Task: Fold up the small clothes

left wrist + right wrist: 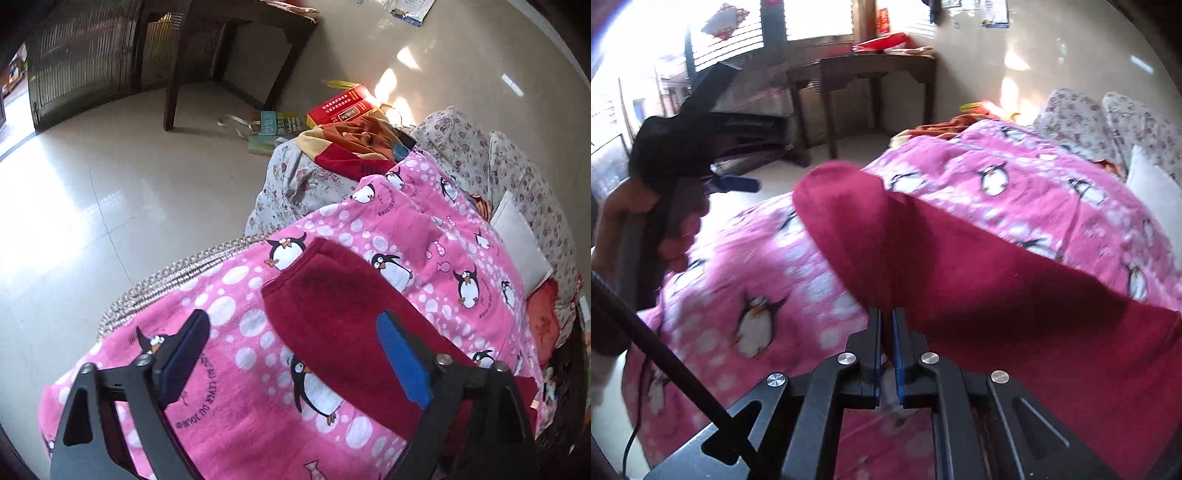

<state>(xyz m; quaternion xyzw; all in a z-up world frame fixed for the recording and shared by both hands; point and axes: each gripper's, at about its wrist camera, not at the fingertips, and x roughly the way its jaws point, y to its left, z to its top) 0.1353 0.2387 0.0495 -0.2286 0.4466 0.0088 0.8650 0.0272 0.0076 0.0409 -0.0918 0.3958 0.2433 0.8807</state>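
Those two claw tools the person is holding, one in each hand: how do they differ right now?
The left gripper has its jaws spread wide and holds nothing, while the right gripper is pinched shut on the dark red garment. The left one hangs above the penguin blanket with cloth under it; the right one lifts a fold of the garment. Both have black frames and blue pads.

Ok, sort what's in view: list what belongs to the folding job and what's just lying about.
Job:
- dark red garment, on the pink penguin blanket
- right claw, shut on the garment's lifted edge
- left claw, open above it

Lying about:
- red box
- orange and yellow clothes
- white pillow
- wooden table
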